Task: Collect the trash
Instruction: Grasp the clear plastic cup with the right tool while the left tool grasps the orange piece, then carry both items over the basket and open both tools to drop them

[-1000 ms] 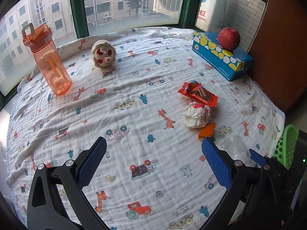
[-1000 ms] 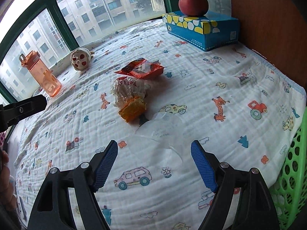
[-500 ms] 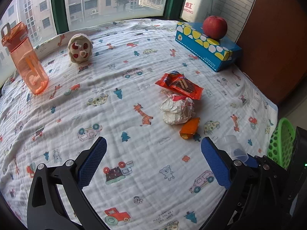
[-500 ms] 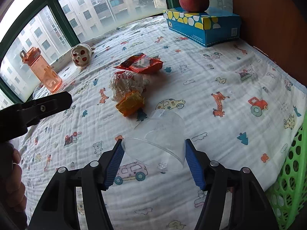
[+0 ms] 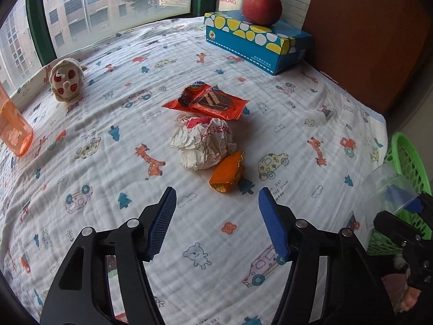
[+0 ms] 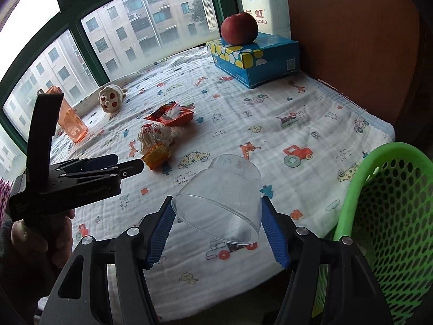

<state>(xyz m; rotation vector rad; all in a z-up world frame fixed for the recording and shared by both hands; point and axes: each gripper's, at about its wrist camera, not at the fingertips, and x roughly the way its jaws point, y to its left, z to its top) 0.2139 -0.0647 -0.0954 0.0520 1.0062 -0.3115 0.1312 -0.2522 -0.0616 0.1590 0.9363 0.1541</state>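
While the right tongs (image 6: 216,224) grip a clear cup (image 6: 220,203) by its rim end, pads pressed on both sides and the cup tipped with its base pointing away, the left tongs (image 5: 216,216) hang empty over the blanket (image 5: 108,108), their jaws having just been closing with nothing between them and now standing partly apart. Just ahead of the left tongs lies an orange wrapper (image 5: 227,173), touching a crumpled white paper ball (image 5: 203,146) beyond it, and farther on a red snack packet (image 5: 208,103) lies just beside the ball. Well ahead and to the left sit a small plush toy (image 5: 65,81) and an orange bottle (image 5: 13,130) at the window side. Far ahead to the right a blue box (image 5: 257,43) stands against the brown panel with a red apple (image 5: 262,8) on top. A green basket (image 6: 392,216) stands just right of the right tongs, off the blanket's edge, and the cup is held near its rim but not inside it. In the right view the left tongs appear at the left, held by a hand (image 6: 40,238), pointing toward the orange wrapper.
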